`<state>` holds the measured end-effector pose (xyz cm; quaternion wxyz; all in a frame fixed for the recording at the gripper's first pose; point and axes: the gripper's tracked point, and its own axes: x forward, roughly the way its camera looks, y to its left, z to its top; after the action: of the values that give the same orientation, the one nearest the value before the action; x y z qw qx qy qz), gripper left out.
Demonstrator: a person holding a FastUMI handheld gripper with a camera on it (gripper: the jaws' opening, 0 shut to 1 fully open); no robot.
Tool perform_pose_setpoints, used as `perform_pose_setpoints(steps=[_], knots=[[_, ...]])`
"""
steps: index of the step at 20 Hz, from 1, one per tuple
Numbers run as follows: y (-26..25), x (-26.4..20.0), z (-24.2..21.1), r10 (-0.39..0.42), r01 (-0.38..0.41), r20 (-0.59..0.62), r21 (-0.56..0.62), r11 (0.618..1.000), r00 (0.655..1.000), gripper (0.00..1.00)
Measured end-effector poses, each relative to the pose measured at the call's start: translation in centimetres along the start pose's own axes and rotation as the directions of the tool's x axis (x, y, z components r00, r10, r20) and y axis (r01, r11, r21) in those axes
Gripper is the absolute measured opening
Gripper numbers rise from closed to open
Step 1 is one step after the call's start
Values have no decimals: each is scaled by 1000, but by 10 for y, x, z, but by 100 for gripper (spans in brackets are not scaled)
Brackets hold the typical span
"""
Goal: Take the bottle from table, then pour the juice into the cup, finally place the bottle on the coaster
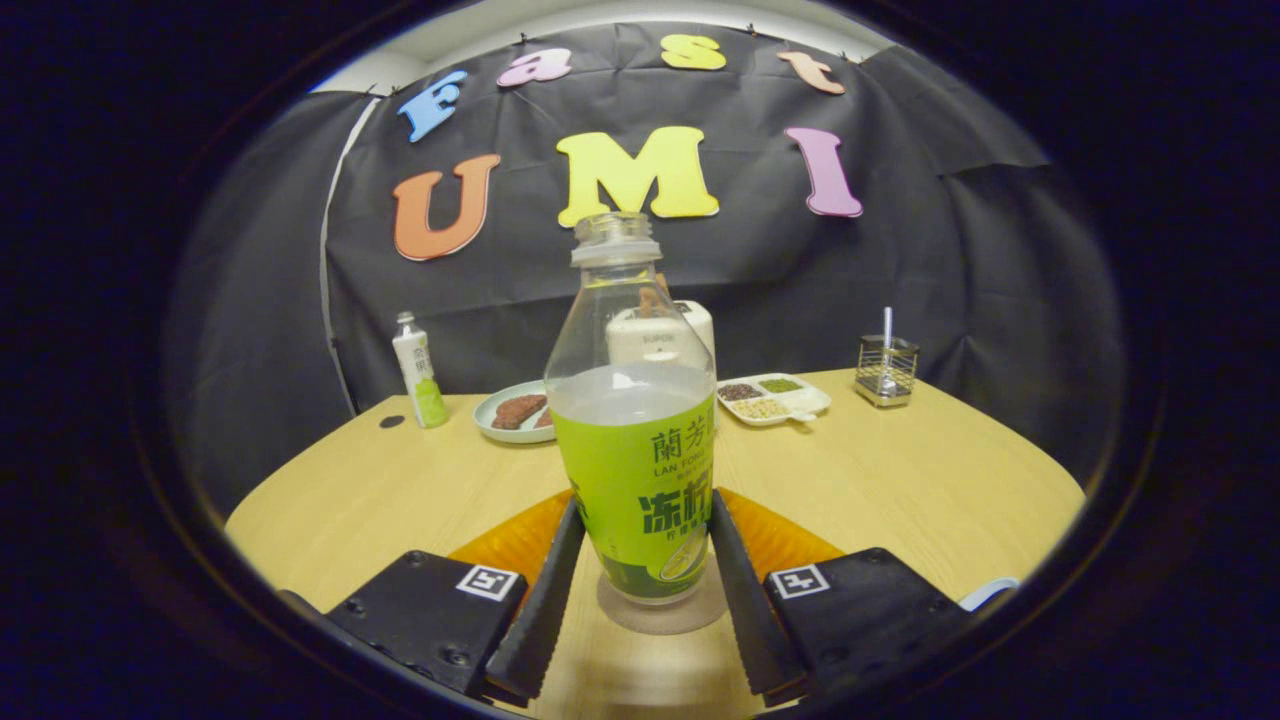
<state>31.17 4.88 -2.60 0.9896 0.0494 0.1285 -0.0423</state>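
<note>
The clear bottle (640, 420) with a green label stands upright and uncapped, its pale juice reaching to about the top of the label. Its base rests on a round brownish coaster (700, 618) on the wooden table (900, 480). My gripper (645, 505) has one finger against each side of the bottle's lower body, shut on it. The left fingertip (568, 530) and the right fingertip (722, 525) both touch the label. A pale rim, perhaps the cup (990, 592), peeks out beside the right finger's mount.
An orange mat (500, 545) lies under and behind the bottle. Beyond it are a plate of brown food (515, 412), a white box (690, 335), a divided dish of grains (775, 397), a wire holder (886, 370) and a small white-green bottle (420, 370).
</note>
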Motion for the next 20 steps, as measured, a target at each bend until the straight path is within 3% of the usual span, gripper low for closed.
perform_pose_setpoints(steps=[14,20], knots=[[-1,16,-20,-12,13,-41,18,1000,999,83],[4,0,-13,-3,3,-22,12,1000,1000,99]])
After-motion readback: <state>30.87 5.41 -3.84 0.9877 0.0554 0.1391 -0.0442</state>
